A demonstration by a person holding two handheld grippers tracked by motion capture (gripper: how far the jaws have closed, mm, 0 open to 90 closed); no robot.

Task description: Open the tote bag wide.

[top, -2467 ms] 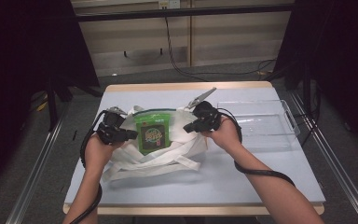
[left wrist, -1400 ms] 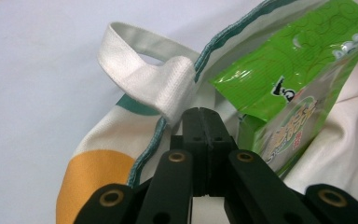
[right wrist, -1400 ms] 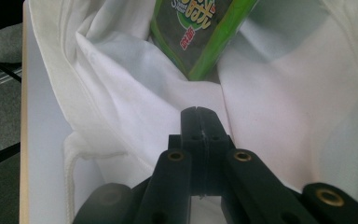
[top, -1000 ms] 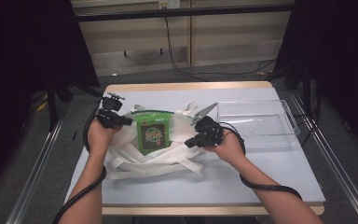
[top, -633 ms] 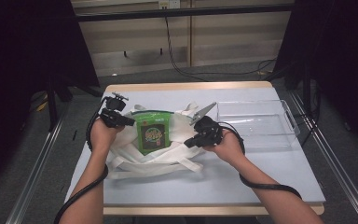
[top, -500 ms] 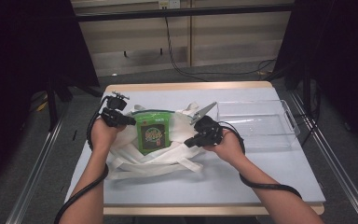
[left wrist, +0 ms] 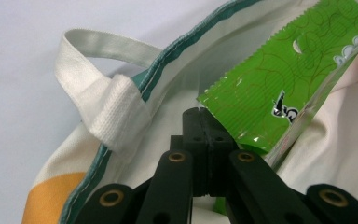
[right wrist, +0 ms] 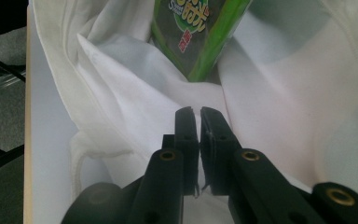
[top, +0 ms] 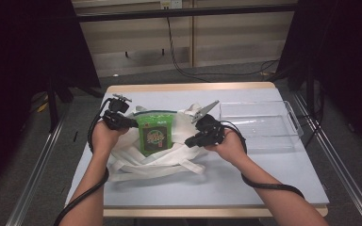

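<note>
A: Left gripper [left wrist: 204, 122] — what's it got?

B: Jaws pressed tight, no gap betw. them. Tips sit at the lower corner of the green snack packet [left wrist: 286, 77], touching its crinkled edge. Can't tell for sure whether a bit of packet or cloth is pinched betw. them; the tips hide it.

A: And the bag?

B: White tote bag [top: 179, 136] lies flat on the desk [top: 245, 183]. In the left gripper view its green-trimmed rim [left wrist: 156, 77] runs just left of the jaws, w/ a white strap loop [left wrist: 105, 70] stitched on beside it, up and to the left of the tips. Orange patch [left wrist: 49, 198] on the cloth, low left of the gripper.

A: Right gripper [right wrist: 196, 122]?

B: Nearly shut, only a thin slit betw. the jaws. White cloth of the bag is right at the tips and a fold seems caught in the slit, so it's gripping bag fabric. Packet is straight ahead of the tips, near but not touching, label side facing the camera.

A: Packet in or out of the bag?

B: Lower part sits inside the bag mouth, upper part shows. From the high view it's betw. the two grippers: left gripper [top: 118, 117] at its left edge, right gripper [top: 202, 134] well to its right on the cloth.

A: Anything else nearby?

B: Clear plastic tray [top: 259, 125], just beyond the right hand [top: 226, 143], apart from the bag. Left hand [top: 104, 136] rests over the bag's left side.
</note>
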